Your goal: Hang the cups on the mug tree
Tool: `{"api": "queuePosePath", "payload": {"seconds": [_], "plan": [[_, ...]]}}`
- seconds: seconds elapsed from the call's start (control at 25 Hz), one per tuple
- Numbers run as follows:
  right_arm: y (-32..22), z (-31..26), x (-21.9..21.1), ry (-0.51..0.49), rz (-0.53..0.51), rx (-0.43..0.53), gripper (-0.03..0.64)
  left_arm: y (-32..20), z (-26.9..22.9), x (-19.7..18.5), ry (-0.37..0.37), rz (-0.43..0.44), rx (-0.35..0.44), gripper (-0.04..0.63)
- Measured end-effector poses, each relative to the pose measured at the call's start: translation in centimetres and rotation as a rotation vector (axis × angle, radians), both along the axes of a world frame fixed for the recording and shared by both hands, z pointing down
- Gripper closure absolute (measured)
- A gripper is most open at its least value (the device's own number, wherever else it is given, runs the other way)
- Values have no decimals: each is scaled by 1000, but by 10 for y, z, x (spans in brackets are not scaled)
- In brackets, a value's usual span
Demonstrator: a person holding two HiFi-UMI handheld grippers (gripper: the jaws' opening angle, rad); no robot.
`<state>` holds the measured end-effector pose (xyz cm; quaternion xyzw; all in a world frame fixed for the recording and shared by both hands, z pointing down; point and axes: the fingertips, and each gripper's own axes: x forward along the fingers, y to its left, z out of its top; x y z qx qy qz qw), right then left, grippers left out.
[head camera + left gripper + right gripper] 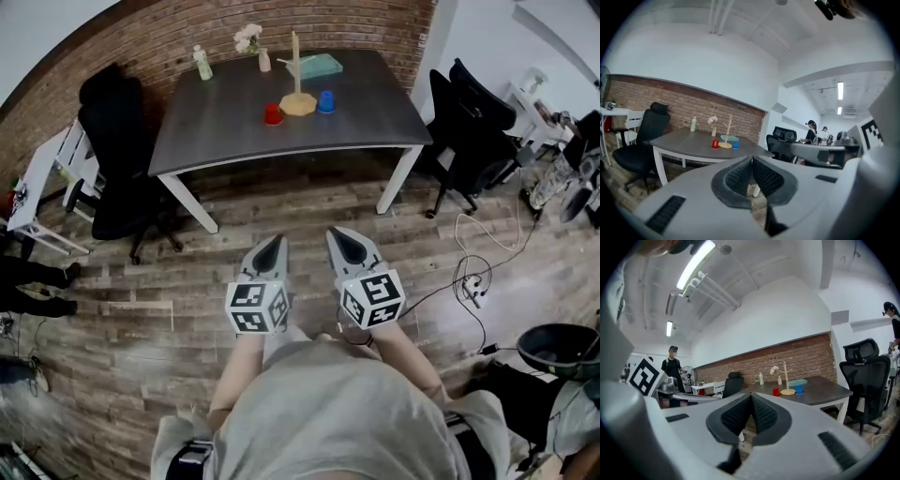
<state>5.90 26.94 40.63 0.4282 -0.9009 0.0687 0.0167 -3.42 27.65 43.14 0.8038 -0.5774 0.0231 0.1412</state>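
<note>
The left gripper (752, 164) is pressed together, with nothing between its smooth grey jaws. Its pads are black and bumpy, like a net. The right gripper (751, 399) is pressed together too and holds nothing (the two sit side by side, low in front of the person). Under them is a floor (309, 211) of brown wood planks. Far ahead of both grippers stands a dark grey table (225, 127) with white legs. On it is the mug tree (297, 89), a thin pale wooden stick with small branches on a round flat base. A red cup (273, 113) stands on the table top just left of the base, and a blue cup (325, 101) just right of it. Behind the table is a rough red brick wall (141, 47).
</note>
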Motion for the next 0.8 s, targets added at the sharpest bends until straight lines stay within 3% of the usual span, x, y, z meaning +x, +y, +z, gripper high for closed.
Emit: {"api": "queuePosePath", "payload": {"seconds": [0.48,0.8], "plan": [[8,-1,3,-44,-24,-14,617,13,-3,1,-12,-26,8,584],[2,7,10,-17,-24,-34,615,5,-3,4,-6,-44,10,583]]}}
